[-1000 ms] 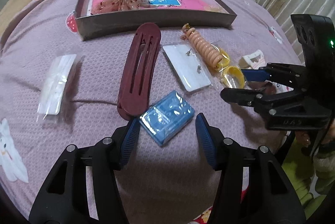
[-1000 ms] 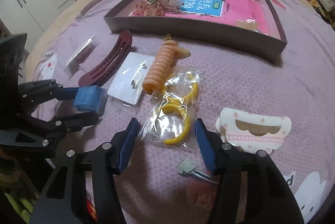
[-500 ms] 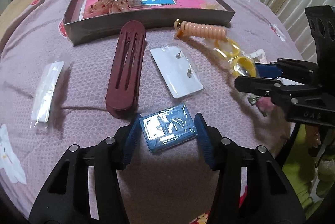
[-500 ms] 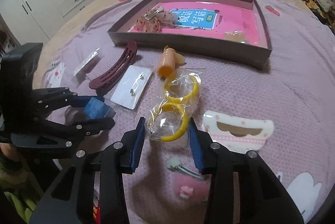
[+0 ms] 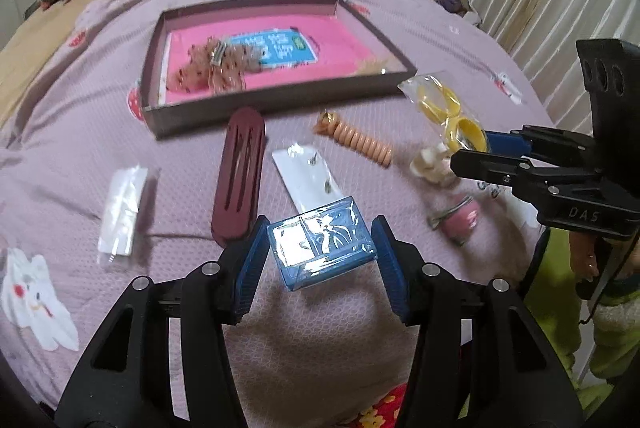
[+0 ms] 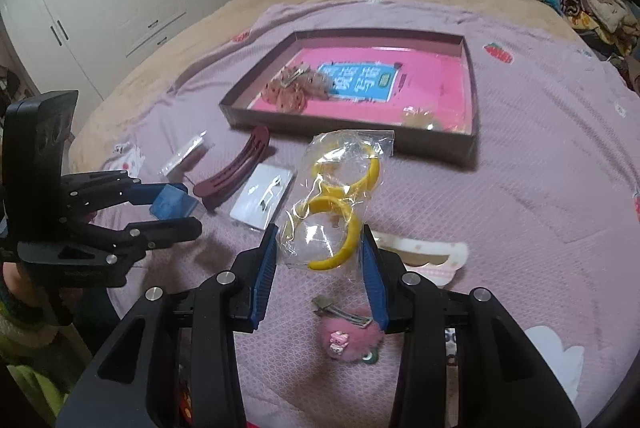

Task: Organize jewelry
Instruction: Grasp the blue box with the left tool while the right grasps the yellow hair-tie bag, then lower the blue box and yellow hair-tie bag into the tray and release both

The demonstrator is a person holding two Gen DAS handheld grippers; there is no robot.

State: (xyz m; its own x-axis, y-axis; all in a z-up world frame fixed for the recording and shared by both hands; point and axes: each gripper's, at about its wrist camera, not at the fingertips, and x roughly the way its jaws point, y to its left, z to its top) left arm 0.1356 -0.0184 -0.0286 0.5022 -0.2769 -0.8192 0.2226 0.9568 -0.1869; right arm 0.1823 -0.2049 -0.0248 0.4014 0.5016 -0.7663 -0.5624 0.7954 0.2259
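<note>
the left claw (image 5: 320, 252) is clamped on a blue box (image 5: 322, 244), pads on its two short sides so it stays level, lifted clear of the bed (image 5: 60, 131). the right claw (image 6: 320, 260) grips the lower part of a clear bag (image 6: 340, 195) of yellow hoops, the rest standing up above the pads, also off the bed. both point toward the tray (image 6: 474, 99), likely where each goes next; a lace clip (image 6: 292, 87) already lies on its pink liner. still out on the bed near the tray: a maroon clip (image 5: 240, 179), earring card (image 5: 308, 175), coil tie (image 5: 356, 141), a white clip (image 6: 420, 256), a pink pompom (image 6: 348, 340).
</note>
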